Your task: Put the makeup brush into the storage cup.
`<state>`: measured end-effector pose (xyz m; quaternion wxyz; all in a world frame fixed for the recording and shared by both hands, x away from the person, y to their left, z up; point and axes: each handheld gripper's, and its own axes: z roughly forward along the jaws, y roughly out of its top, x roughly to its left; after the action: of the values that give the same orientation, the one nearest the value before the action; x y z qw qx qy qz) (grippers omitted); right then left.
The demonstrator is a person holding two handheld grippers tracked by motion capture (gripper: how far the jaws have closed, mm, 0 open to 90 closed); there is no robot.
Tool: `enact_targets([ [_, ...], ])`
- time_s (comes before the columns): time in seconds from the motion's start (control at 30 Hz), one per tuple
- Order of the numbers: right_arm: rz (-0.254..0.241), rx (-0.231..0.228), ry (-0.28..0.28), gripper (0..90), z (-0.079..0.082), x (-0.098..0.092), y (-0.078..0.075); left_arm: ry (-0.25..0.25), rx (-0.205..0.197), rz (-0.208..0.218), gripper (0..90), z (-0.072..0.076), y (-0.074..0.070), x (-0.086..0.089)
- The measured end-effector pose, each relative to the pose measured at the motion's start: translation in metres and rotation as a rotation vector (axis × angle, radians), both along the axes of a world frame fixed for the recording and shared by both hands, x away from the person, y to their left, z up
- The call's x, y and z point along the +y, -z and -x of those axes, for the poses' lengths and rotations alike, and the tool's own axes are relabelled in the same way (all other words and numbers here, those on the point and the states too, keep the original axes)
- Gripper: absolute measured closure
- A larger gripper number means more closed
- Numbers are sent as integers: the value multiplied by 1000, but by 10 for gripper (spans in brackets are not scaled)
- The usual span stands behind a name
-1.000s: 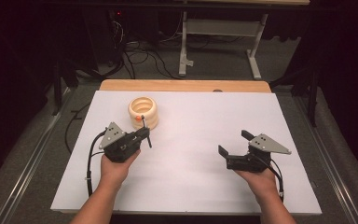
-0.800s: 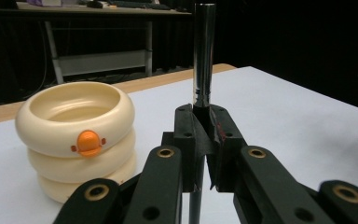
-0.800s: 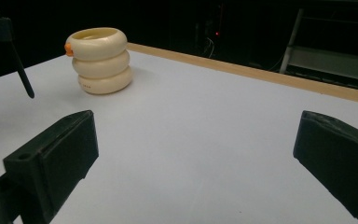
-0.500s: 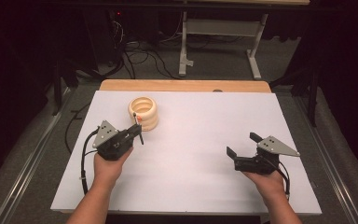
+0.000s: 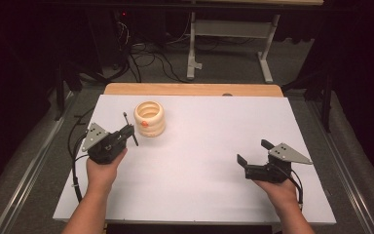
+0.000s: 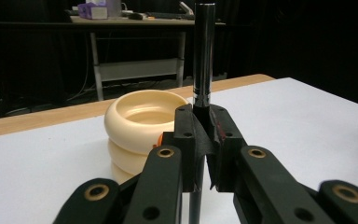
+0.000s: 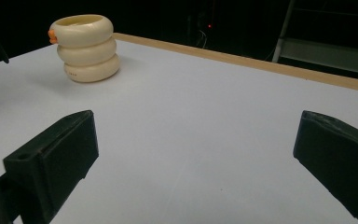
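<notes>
Nearest the person, the right claw point(image 5: 252, 155) hovers over the white counter point(image 5: 209, 146) with its jaws spread wide and nothing between them. The left claw point(image 5: 129, 132) is clamped tight on a slim dark metal rod point(image 6: 203, 56) that stands upright in its grip. Just beyond it sits a cream pot point(image 5: 149, 118) shaped like three stacked rings, hollow, with a small orange spot on its side.
</notes>
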<state>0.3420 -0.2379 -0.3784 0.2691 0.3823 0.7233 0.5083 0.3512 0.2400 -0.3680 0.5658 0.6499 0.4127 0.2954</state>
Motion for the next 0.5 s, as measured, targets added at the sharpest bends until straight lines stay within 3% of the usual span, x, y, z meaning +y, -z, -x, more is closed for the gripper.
enact_targets([
  [0.27,4,-1,2,11,0,0,1,-5,3,1,832,-2,1,1],
  [0.5,-3,2,6,11,0,0,1,-7,24,14,832,-12,-2,-7],
])
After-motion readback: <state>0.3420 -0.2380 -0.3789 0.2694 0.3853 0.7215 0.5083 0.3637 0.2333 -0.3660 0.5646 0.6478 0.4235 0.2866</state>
